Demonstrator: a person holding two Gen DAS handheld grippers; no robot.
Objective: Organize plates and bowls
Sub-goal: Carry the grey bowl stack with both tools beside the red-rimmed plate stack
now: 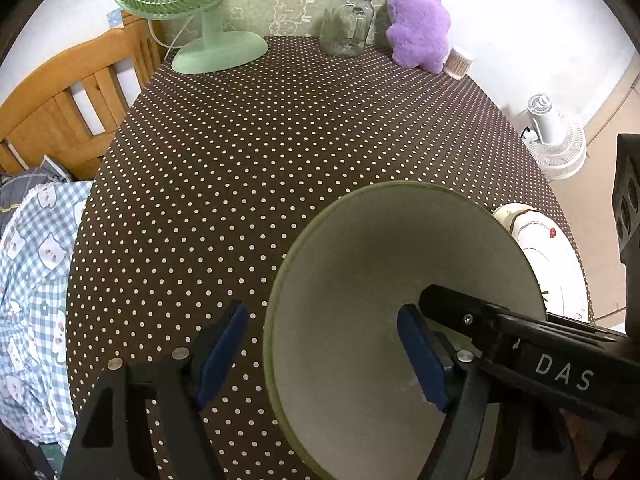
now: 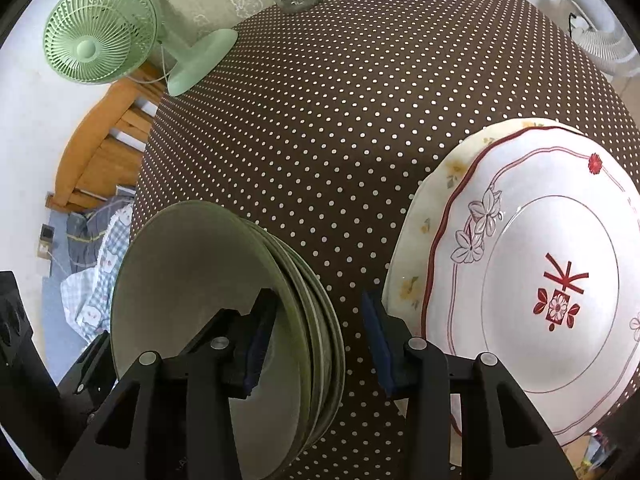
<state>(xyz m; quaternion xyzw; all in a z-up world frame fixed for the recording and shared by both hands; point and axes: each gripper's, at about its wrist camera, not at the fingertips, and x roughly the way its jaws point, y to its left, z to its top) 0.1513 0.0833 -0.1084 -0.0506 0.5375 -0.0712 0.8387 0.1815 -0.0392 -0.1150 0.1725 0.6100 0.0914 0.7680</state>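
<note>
We see a stack of green plates [image 2: 224, 320] at the near left of the dotted tablecloth [image 2: 340, 120]. The right gripper [image 2: 318, 340] straddles its right rim, jaws apart, no grasp evident. The left gripper [image 1: 324, 356] straddles its left rim, released. A white patterned plate [image 2: 540, 280] on a cream plate [image 2: 412, 272] lies near right
</note>
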